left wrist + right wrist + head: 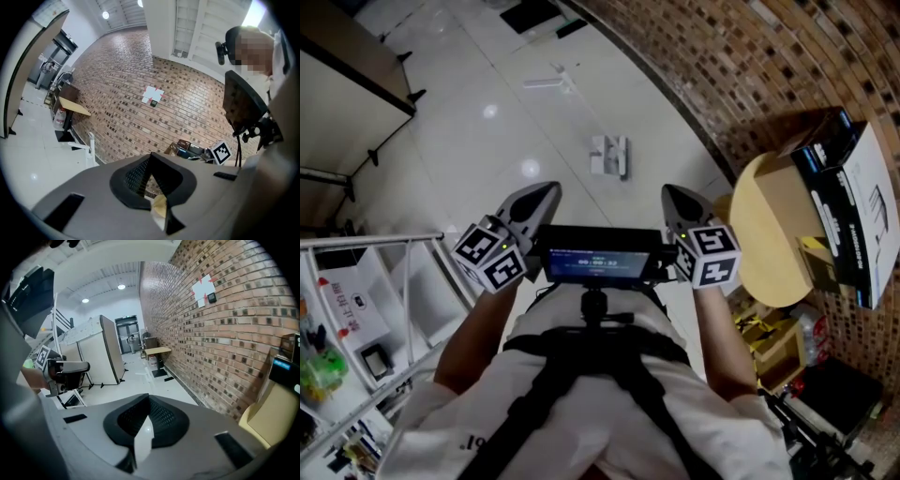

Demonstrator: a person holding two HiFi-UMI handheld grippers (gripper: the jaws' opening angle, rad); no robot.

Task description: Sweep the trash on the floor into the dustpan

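Both grippers are held side by side at waist height over the pale tiled floor. My left gripper (549, 190) (150, 159) is shut with nothing between its jaws. My right gripper (671, 191) (148, 400) is also shut and empty. Ahead of them on the floor stands a white object (610, 156) (89, 146) that looks like a dustpan set, near the brick wall. A smaller white piece (551, 81) lies farther off on the floor. No trash shows close to the grippers.
A curved brick wall (741, 66) runs along the right. A round yellow table (769, 234) with boxes (848, 206) stands close on my right. A white shelf rack (384, 300) stands at my left. A partition panel (110, 350) and a small table (157, 351) stand farther back.
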